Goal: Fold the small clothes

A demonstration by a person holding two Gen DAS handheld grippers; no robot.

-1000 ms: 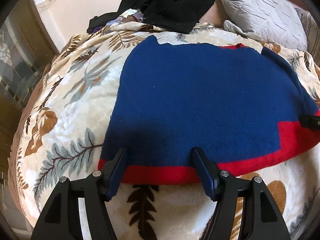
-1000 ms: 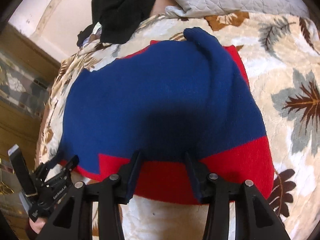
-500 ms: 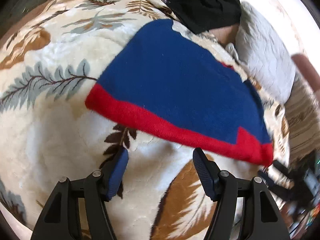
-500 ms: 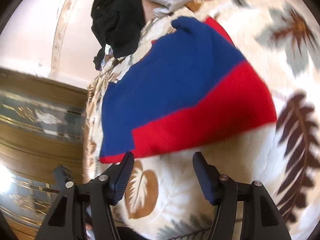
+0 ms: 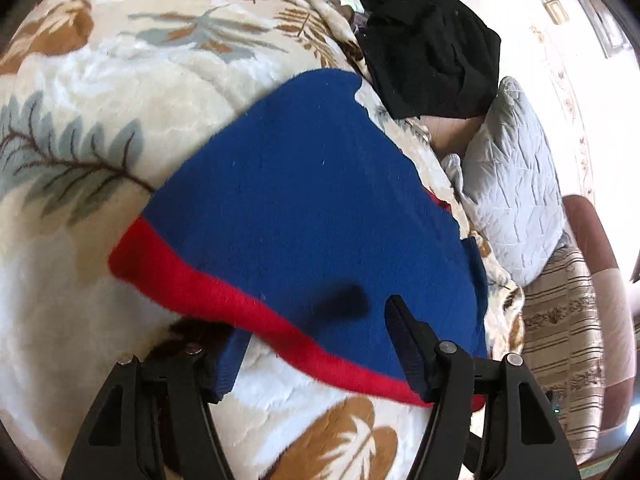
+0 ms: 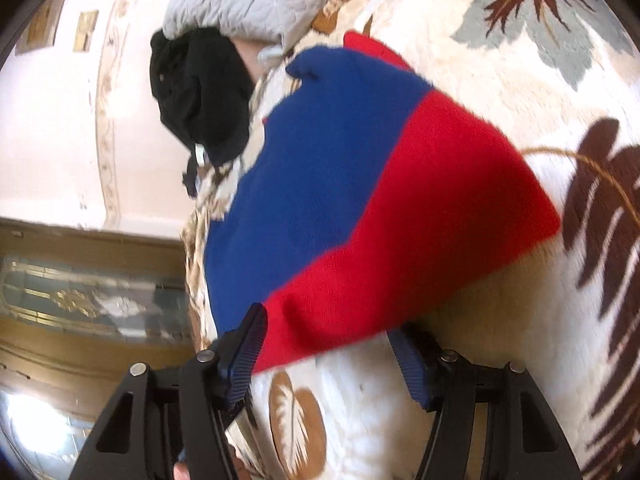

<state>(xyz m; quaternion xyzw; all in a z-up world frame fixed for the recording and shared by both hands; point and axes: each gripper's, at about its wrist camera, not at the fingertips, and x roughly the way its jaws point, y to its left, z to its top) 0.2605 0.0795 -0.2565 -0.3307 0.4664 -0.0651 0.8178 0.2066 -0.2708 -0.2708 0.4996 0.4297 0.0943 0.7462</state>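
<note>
A blue knitted sweater point(image 5: 312, 208) with a red hem point(image 5: 192, 280) lies flat on a leaf-patterned blanket point(image 5: 120, 80). My left gripper point(image 5: 316, 344) is rolled onto its side at the hem's edge. One finger point(image 5: 230, 364) is tucked under the red band and the other point(image 5: 404, 340) rests over the blue knit. The jaws stand wide and do not press. In the right wrist view the sweater point(image 6: 320, 152) shows its broad red corner point(image 6: 440, 220). My right gripper point(image 6: 326, 344) straddles that corner the same way, jaws wide, with the hem between them.
A heap of black clothes point(image 5: 432, 48) and a grey quilted pillow point(image 5: 516, 200) lie beyond the sweater, against a pale wall. A striped cloth point(image 5: 568, 320) hangs at the bed's side. A wooden cabinet with glass panels point(image 6: 80, 292) stands past the blanket's edge.
Both grippers drew back off the hem, rolled onto their sides and came in again with the hem between their fingers. The right jaws widened.
</note>
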